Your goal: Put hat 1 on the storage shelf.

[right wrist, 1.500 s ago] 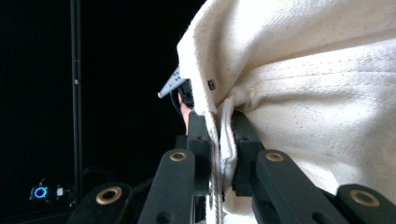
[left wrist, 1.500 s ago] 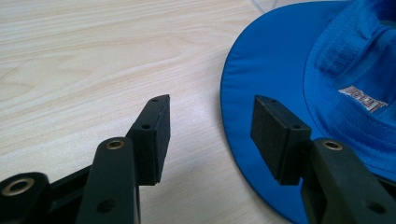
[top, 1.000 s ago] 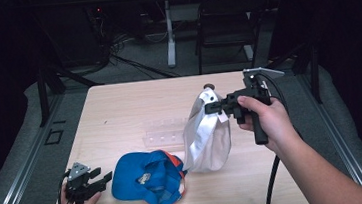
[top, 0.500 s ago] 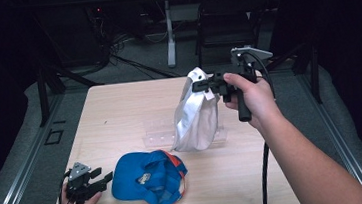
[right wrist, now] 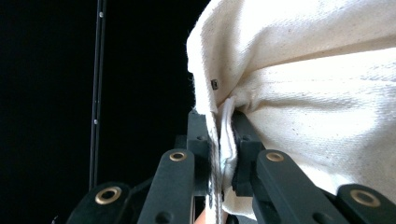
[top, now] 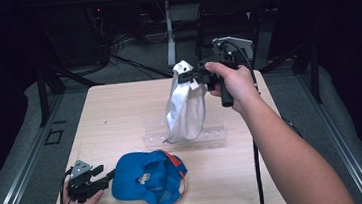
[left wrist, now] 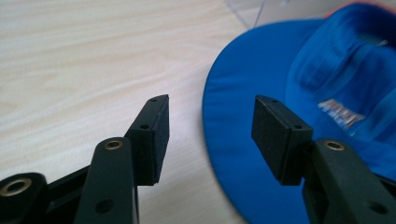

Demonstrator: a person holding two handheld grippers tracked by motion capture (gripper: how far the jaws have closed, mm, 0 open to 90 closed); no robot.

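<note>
A white cloth item (top: 185, 106), seemingly a cap, hangs in the air over the middle of the table. My right gripper (top: 186, 75) is shut on its top edge. In the right gripper view the cream fabric (right wrist: 317, 93) is pinched flat in the right gripper (right wrist: 222, 135). A blue cap (top: 148, 178) with an orange underside lies near the table's front edge. My left gripper (top: 108, 175) rests just left of it, open. In the left gripper view the blue cap's brim (left wrist: 233, 140) reaches between the spread jaws of the left gripper (left wrist: 210, 130), untouched by the pads.
A clear plastic stand (top: 212, 135) lies on the wooden table (top: 119, 108) under the hanging cloth's lower end. Its corner (left wrist: 252, 11) shows beyond the blue cap. Dark floor, cables and a chair surround the table.
My right gripper has carried the white cloth up and to the left, away from the front edge. The cloth's lower end now hangs at the clear stand. The left gripper has stayed put.
</note>
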